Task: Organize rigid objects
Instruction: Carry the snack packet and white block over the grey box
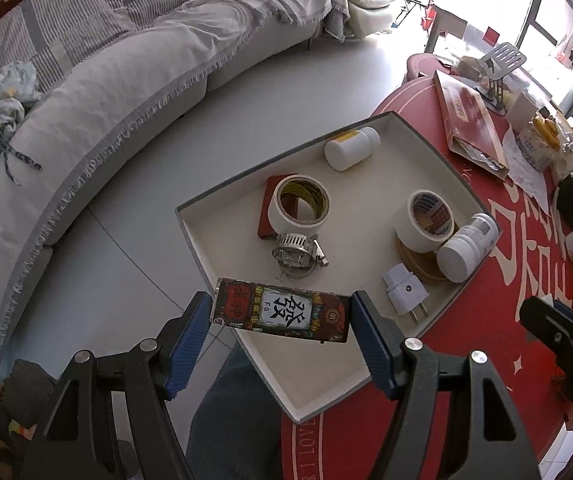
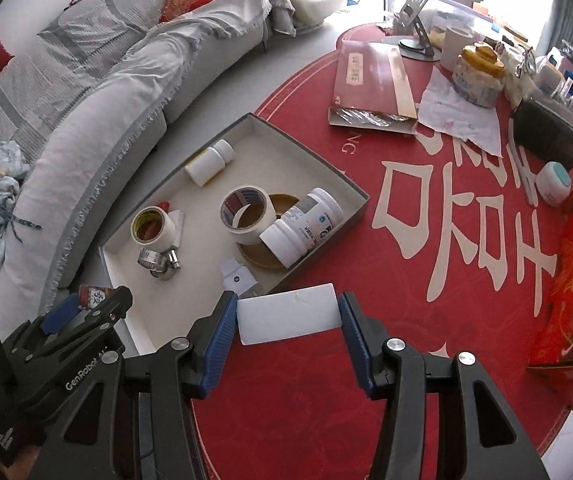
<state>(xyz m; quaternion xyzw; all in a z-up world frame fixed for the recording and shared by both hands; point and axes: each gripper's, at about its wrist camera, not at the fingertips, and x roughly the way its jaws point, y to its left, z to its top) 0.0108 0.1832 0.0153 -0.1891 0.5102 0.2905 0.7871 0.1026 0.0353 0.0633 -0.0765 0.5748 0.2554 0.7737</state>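
Observation:
My left gripper [image 1: 280, 312] is shut on a patterned card box [image 1: 282, 314] with a Chinese character, held above the near corner of the grey tray [image 1: 318, 376]. My right gripper [image 2: 288, 312] is shut on a plain white card [image 2: 288, 312], held over the red tablecloth just right of the tray [image 2: 326, 168]. In the tray lie two tape rolls [image 1: 300, 204] [image 1: 426, 220], two white bottles [image 1: 352, 148] [image 1: 466, 248], a metal hose clamp [image 1: 298, 254] and a white plug adapter [image 1: 404, 294]. The left gripper also shows in the right wrist view [image 2: 86, 304].
The round table has a red cloth [image 2: 426, 280] with large white characters. A long red box [image 2: 370, 88], papers, a jar [image 2: 480, 76], a dark pouch [image 2: 546, 132] and a metal stand [image 2: 418, 12] crowd its far side. A grey sofa [image 1: 86, 100] curves on the left.

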